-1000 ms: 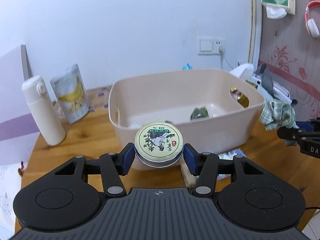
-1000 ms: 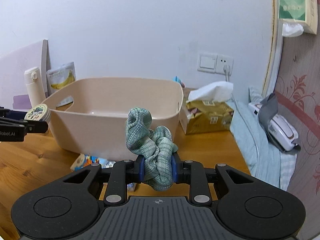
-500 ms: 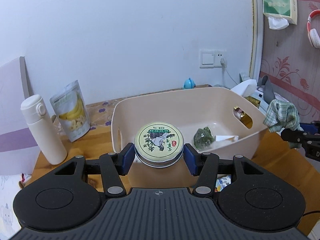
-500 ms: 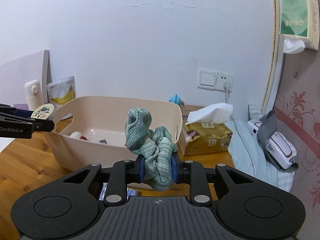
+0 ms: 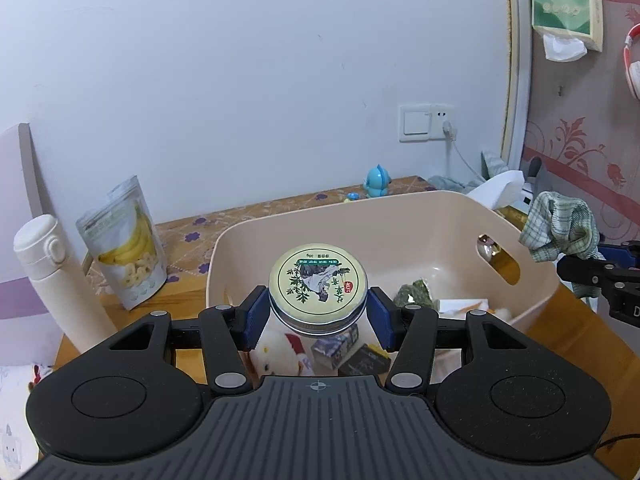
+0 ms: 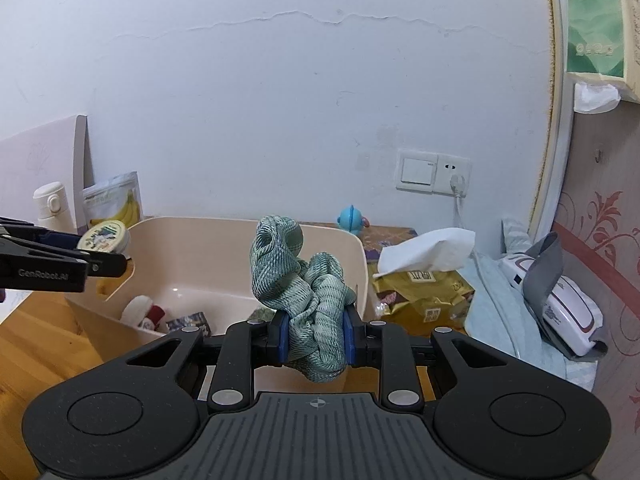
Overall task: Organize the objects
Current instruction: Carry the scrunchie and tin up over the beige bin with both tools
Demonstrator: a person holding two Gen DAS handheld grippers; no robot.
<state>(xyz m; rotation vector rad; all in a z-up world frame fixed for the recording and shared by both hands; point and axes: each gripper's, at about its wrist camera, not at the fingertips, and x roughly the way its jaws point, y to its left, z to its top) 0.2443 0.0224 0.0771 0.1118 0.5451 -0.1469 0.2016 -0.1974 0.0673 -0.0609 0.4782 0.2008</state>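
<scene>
while i am watching both wrist feeds, my left tool (image 5: 318,312) is clamping a round tin (image 5: 318,286) between its blue pads, lid facing up with a green leaf print, and it is hanging above the near left part of the beige bin (image 5: 536,292). my right tool (image 6: 314,338) is pinching a bunched green checked cloth (image 6: 304,280), narrow around the fabric, with most of the cloth standing up above the pads and a little drooping below. this tool is hovering at the bin's right side, over its rim, and i am seeing it from the left feed as a cloth bundle just outside the bin's handle slot. inside the bin i am making out a small plush toy (image 6: 142,312), a few small boxes (image 5: 334,346) and a dark green packet (image 5: 412,292) lying on the bottom. on the wooden tabletop (image 6: 40,344), a white bottle (image 5: 52,276) and a banana chip pouch (image 5: 124,244) are standing left of the bin, near each other. a gold tissue pack (image 6: 420,288) is sitting just right of the bin, and a small blue toy (image 5: 376,180) is resting behind it near the wall.
</scene>
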